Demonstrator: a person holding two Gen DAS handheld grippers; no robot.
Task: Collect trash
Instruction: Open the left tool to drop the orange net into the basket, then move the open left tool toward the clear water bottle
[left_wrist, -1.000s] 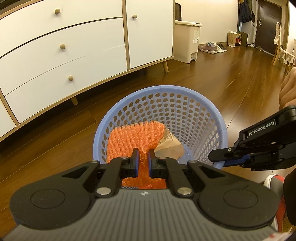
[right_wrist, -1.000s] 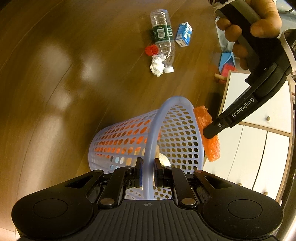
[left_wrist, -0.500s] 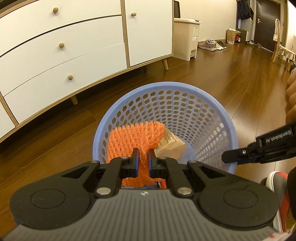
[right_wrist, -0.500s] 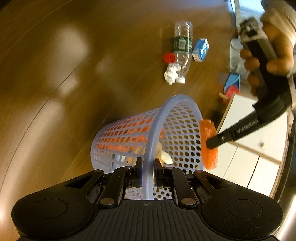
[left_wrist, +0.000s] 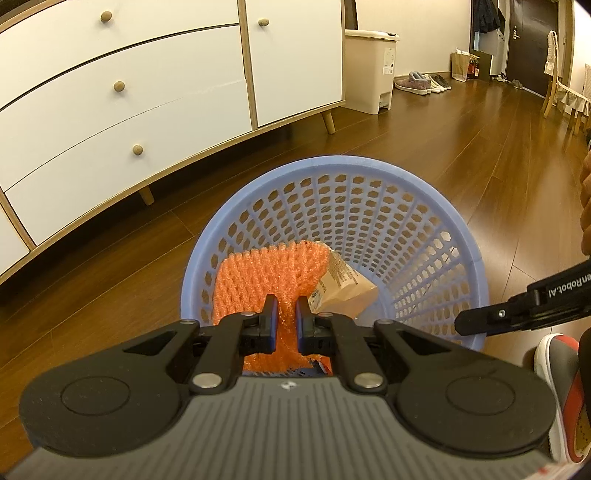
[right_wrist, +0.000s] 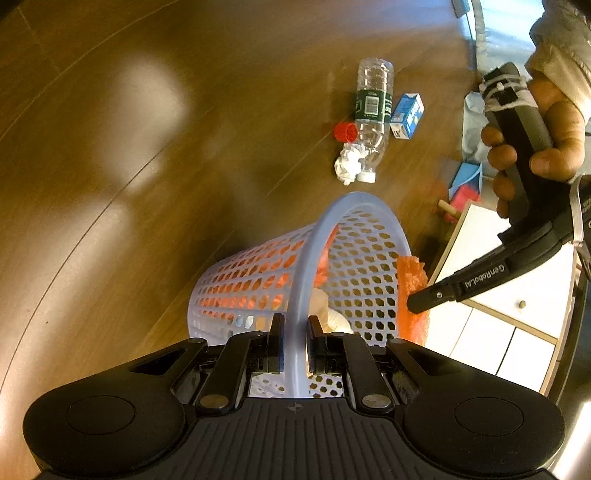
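Wood floor; blue lattice basket (left_wrist: 436, 206): right gripper (right_wrist: 294, 332) jaws clamp rim; left gripper (left_wrist: 282, 319) jaws pinch orange foam net (left_wrist: 266, 273).

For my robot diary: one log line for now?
left gripper: shut on orange foam net | right gripper: shut on basket rim | bottle: floor

The brown wooden floor (right_wrist: 110, 184) carries a loose cluster of litter at about one o'clock in the right wrist view: a clear plastic bottle (right_wrist: 371, 118) lying on its side, a red cap (right_wrist: 345, 132) at its nine o'clock, a crumpled white paper ball (right_wrist: 348, 166) touching its neck, and a small blue carton (right_wrist: 407, 115) just beside it at three o'clock.
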